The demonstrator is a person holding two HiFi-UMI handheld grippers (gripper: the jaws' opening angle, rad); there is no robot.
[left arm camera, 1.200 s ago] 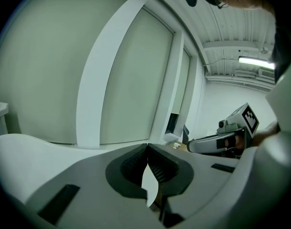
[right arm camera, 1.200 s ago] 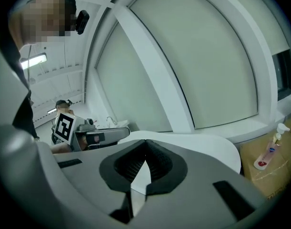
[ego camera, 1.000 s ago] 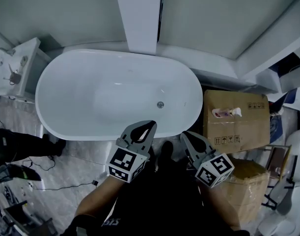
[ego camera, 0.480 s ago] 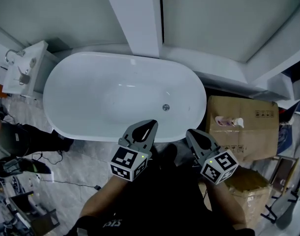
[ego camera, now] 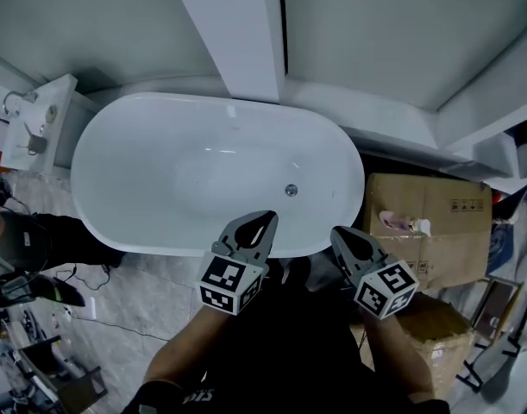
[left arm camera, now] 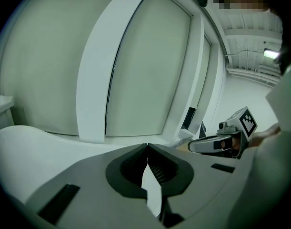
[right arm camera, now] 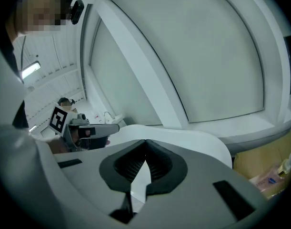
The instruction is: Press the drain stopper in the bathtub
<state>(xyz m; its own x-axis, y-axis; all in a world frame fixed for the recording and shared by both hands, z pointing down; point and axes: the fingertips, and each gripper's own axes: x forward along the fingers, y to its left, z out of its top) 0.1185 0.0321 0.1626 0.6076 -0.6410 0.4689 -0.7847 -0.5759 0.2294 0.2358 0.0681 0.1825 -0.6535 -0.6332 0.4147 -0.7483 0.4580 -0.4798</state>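
The white oval bathtub lies below me, with the small round metal drain stopper on its floor towards the right end. Both grippers hang over the floor just outside the tub's near rim, short of the stopper. My left gripper points at the rim, jaws closed tip to tip with nothing between them; its own view shows its tip above the tub's rim. My right gripper is also shut and empty, with its tip over the tub's end.
An open cardboard box stands right of the tub, a wrapped box nearer me. A white washbasin unit is at the tub's left end. A white column rises behind the tub. Cables and dark gear lie at left.
The head view has shifted, so the tub sits a little further right and lower in frame. Both grippers stay shut, side by side near the tub's front rim.
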